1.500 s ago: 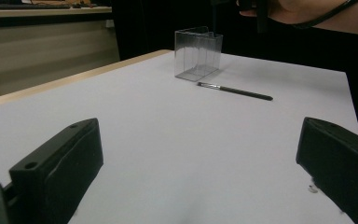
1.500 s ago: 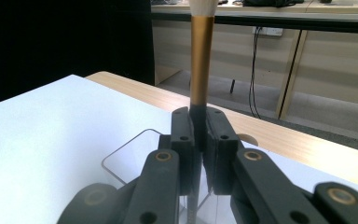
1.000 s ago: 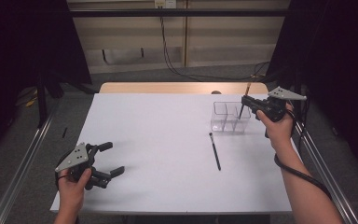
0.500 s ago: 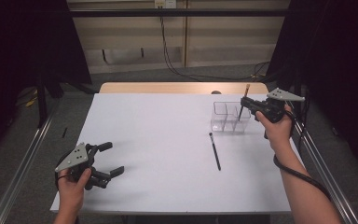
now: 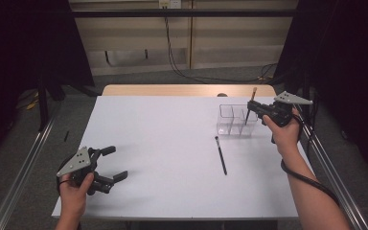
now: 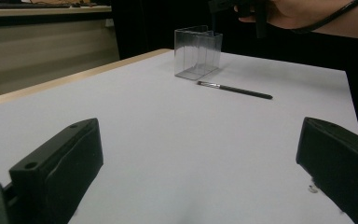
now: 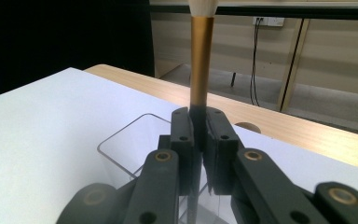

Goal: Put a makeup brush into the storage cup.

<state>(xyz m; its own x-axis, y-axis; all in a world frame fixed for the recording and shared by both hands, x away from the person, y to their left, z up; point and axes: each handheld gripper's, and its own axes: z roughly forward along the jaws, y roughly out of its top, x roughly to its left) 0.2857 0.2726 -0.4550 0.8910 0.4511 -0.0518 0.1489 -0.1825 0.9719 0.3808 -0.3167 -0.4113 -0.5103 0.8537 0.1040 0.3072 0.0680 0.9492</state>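
At the near left corner of the white table [image 5: 163, 143] the person's left hand [image 5: 74, 196] holds the left gripper [image 5: 110, 165] low over the surface, its two black jaws spread wide apart with nothing between them. In the left gripper view those jaws stand at either side of the frame with bare white tabletop in the gap.

Further right, past the middle of the table, a dark slim brush [image 5: 221, 155] lies flat on the white surface, its bristle end pointing toward the far side and lying just in front of the clear box. It lies by itself, well apart from both grippers.

Just beyond it stands a clear plastic organizer [image 5: 230, 122] with upright dividers, near the far right part of the table.

On the right, the right hand [image 5: 283, 132] holds the right gripper [image 5: 252, 109] over the organizer. Its jaws are clamped together on a brush with a gold ferrule [image 7: 200, 65], which stands nearly upright, pale bristles up, its dark lower end reaching down into one of the clear compartments. A black cable [image 5: 311, 179] trails from that gripper along the forearm.
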